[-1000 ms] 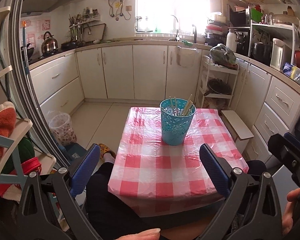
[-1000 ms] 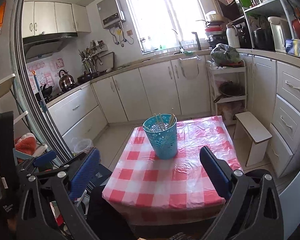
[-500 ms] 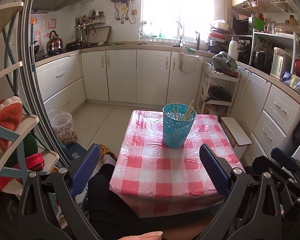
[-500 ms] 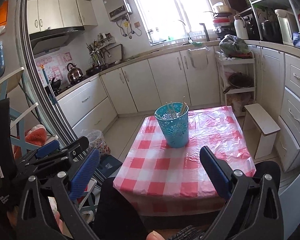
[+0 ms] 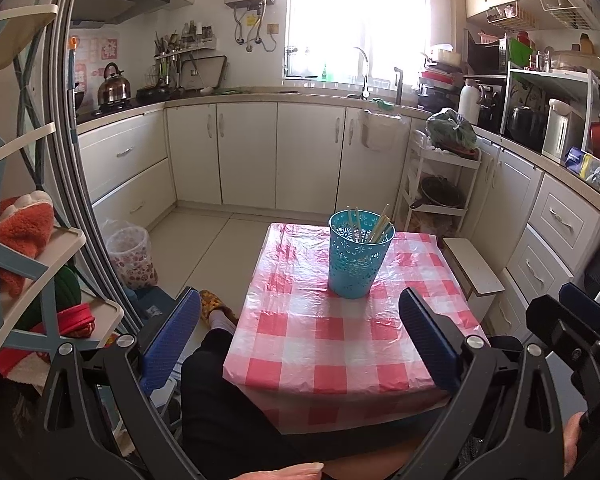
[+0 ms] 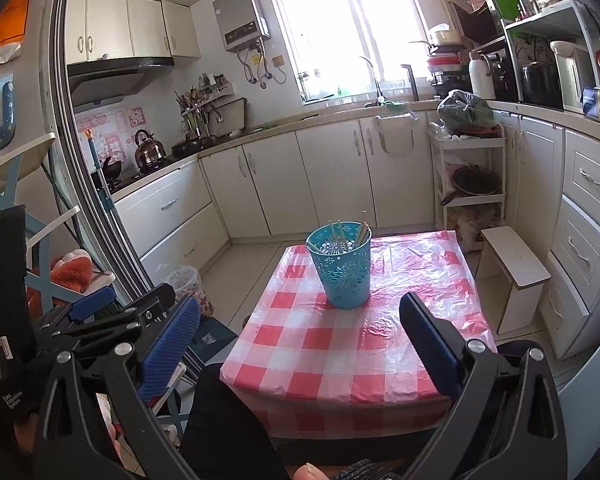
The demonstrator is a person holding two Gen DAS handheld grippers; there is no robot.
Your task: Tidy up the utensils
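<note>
A turquoise perforated holder (image 5: 358, 255) (image 6: 341, 265) stands upright on a small table with a red-and-white checked cloth (image 5: 340, 340) (image 6: 352, 344). Several chopsticks (image 5: 376, 227) (image 6: 346, 233) stick out of its top. My left gripper (image 5: 300, 334) is open and empty, held back from the table's near edge, well short of the holder. My right gripper (image 6: 300, 334) is likewise open and empty, near the table's front. In the left wrist view the right gripper shows at the lower right, and in the right wrist view the left gripper shows at the lower left.
A person's dark-clad leg (image 5: 228, 400) sits at the table's near left corner. A white stool (image 6: 514, 270) stands right of the table, a bin (image 5: 130, 254) and a shelf rack (image 5: 28, 280) to the left. Cabinets (image 5: 308, 156) line the back and right.
Both wrist views have tilted up and drawn back slightly, so the table and holder sit lower in each. The two grippers stay open. The holder has not moved.
</note>
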